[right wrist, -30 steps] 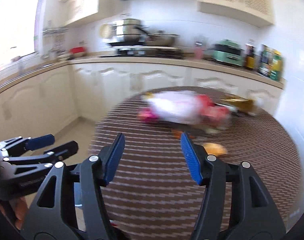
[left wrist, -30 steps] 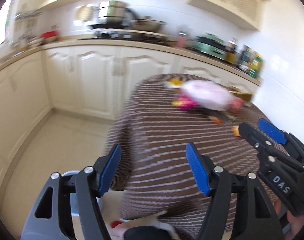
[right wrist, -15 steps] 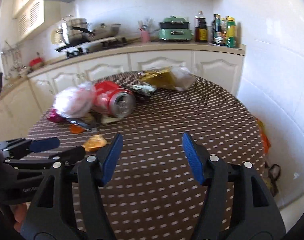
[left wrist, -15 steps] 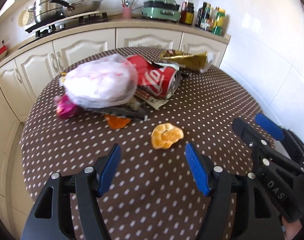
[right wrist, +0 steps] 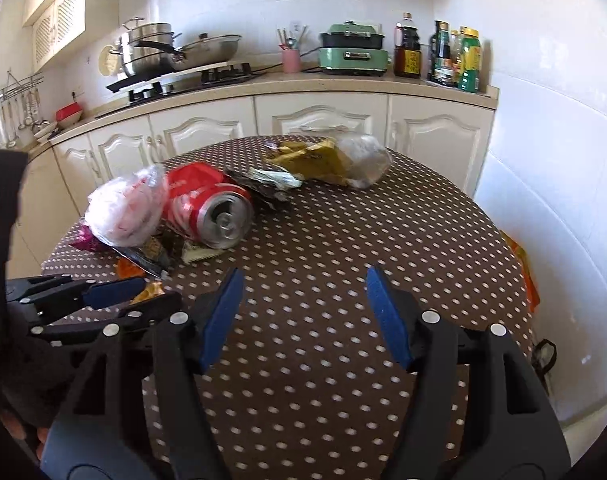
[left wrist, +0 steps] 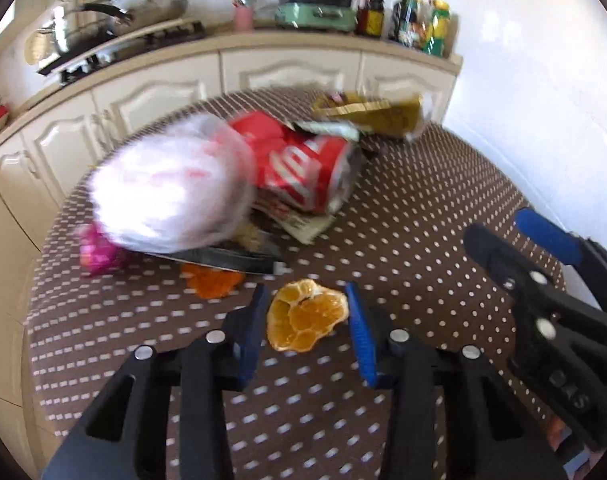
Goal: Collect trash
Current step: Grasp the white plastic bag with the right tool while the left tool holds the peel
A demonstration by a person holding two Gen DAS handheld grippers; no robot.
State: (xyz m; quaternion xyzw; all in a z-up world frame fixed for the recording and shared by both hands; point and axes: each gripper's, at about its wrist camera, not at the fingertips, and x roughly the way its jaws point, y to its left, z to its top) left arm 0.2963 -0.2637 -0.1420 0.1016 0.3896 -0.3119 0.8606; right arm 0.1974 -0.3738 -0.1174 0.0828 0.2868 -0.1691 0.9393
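Left wrist view: at the near edge of the table (left wrist: 443, 216), an orange peel (left wrist: 305, 314) is bracketed by the left gripper (left wrist: 307, 320), whose jaws are closing without yet pinching it. Pickup is judged underway; a firm pinch, then a lift, is needed. At the right, the right gripper (right wrist: 303, 316) is held spread and empty.

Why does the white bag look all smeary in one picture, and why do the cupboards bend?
In the left wrist view the bag and can are smeared by motion blur, while the peel between the closing left tongs stays sharp. In the right wrist view the can looks crisp. In both views the fisheye lens curves the cupboards, and dark corners frame the picture.
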